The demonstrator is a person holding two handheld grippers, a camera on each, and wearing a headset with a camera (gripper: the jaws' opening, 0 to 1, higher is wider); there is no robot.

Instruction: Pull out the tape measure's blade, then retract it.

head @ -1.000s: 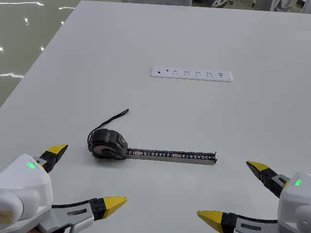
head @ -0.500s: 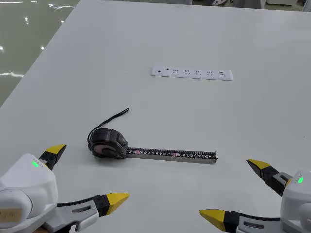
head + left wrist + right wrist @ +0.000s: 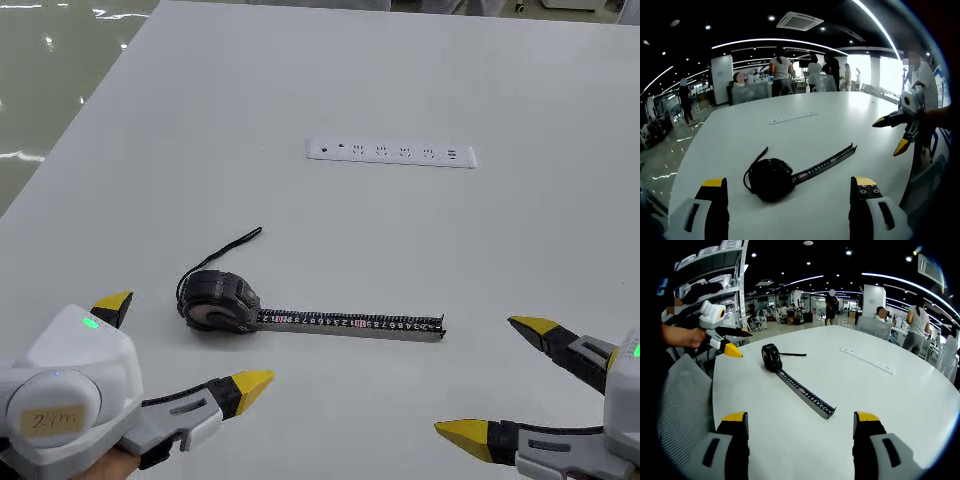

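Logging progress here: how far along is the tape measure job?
Done: the blade lies pulled out of the tape measure case on the table. In hand: nothing; the left gripper and right gripper are open, apart from it. Left: retracting the blade.

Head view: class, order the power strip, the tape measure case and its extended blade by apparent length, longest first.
1. The blade and the power strip: nearly alike; the strip lies farther away, so unranked.
2. The tape measure case: clearly shortest.
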